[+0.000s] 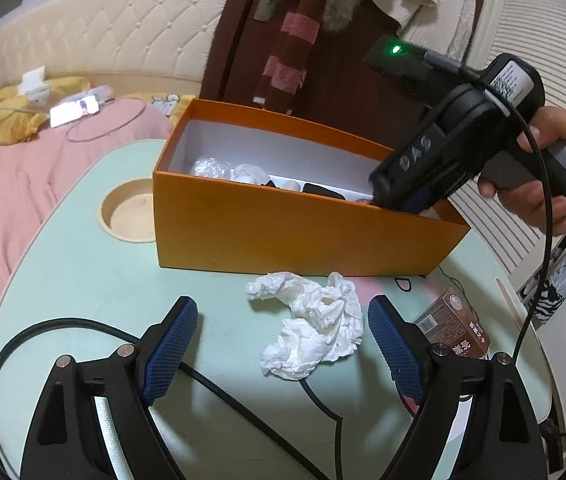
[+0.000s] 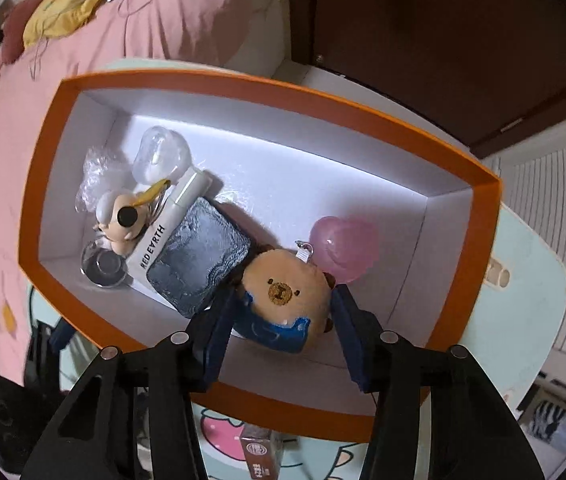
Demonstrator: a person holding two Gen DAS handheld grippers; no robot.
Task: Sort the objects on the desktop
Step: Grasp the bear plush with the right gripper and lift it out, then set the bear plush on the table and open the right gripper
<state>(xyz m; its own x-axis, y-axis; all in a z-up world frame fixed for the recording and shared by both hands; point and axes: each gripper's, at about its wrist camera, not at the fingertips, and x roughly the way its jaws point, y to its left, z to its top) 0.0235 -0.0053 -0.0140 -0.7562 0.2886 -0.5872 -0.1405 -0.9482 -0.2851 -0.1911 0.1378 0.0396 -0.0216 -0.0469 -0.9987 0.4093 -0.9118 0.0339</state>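
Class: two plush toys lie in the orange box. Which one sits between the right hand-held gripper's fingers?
The brown bear plush in blue clothing, beside the pink capsule. The other, a dog plush, lies at the box's far end.

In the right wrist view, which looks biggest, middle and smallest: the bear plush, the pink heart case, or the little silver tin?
1. Bear plush, though it sits nearest the camera, between the fingers, so that helps it look big.
2. Pink heart case.
3. Silver tin, which looks smallest.
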